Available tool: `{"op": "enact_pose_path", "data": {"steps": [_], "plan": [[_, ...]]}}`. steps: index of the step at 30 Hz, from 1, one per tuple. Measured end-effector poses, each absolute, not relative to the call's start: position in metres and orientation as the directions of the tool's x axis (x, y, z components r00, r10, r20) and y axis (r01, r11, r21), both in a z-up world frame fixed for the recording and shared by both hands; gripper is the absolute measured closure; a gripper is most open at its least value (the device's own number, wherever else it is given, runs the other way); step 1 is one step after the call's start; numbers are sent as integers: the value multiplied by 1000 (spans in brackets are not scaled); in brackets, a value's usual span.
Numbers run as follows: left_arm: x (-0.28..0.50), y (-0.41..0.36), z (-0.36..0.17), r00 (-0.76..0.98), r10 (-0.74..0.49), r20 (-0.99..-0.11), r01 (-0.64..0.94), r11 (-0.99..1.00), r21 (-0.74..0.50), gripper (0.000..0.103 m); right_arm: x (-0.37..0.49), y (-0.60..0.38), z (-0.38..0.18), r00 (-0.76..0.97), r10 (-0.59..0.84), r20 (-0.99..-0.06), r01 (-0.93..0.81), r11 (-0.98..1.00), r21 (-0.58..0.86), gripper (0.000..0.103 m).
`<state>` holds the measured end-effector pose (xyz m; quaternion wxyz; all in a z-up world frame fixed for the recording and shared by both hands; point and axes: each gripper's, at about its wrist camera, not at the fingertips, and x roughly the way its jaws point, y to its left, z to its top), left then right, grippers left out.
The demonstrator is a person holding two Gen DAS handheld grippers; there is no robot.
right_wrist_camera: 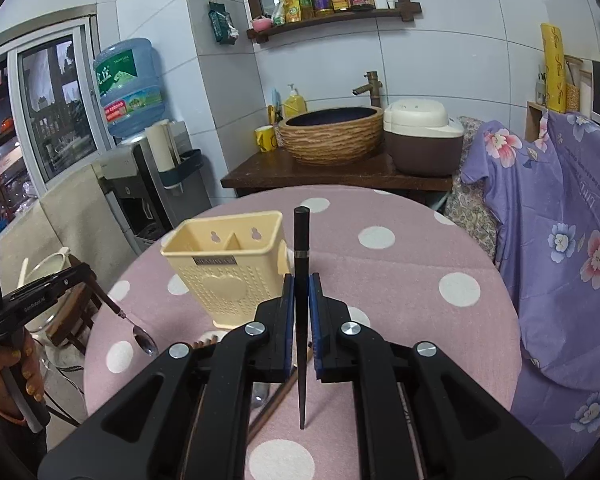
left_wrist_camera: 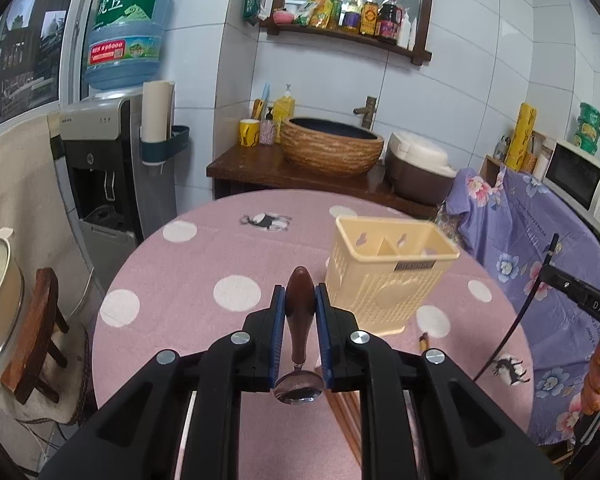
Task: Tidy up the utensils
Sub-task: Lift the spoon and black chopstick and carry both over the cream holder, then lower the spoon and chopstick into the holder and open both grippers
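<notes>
A cream plastic utensil holder [left_wrist_camera: 384, 272] with two compartments stands on the pink polka-dot table [left_wrist_camera: 204, 264]; it also shows in the right wrist view [right_wrist_camera: 224, 264]. My left gripper [left_wrist_camera: 300, 300] is shut on a wooden-handled spoon [left_wrist_camera: 299, 312], bowl end hanging down, held above the table left of the holder. That spoon also shows in the right wrist view [right_wrist_camera: 140, 336]. My right gripper [right_wrist_camera: 298, 288] is shut on a black chopstick [right_wrist_camera: 301, 300], point down, right of the holder. The chopstick shows at the right of the left wrist view [left_wrist_camera: 532, 300].
More brown chopsticks [left_wrist_camera: 346, 412] and a spoon [right_wrist_camera: 260, 394] lie on the table under the grippers. Behind the table are a wooden counter with a basin [left_wrist_camera: 332, 146], a rice cooker [left_wrist_camera: 418, 172], a water dispenser [left_wrist_camera: 100, 168] and a purple floral cover [right_wrist_camera: 560, 248].
</notes>
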<state>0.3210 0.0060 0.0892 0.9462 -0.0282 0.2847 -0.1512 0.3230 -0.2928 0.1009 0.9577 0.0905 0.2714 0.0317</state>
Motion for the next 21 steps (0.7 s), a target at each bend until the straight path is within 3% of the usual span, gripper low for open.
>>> {"op": "enact_pose_path", "data": {"steps": [12,16,21], "plan": [[352,-28,214,846,-382,-372,343,924,-167,87,359,-275,235,953,118,-280,-65,979,193,95],[375,-51,215,842,-390,-372,346,920,-183,87,381,-268,249,964,88,-252,-42,983,181,95],[395,-67,181,842,-357,-405,313,934,-173,87,406,-259,217,955,78,-288,-25,982,186,95]]}}
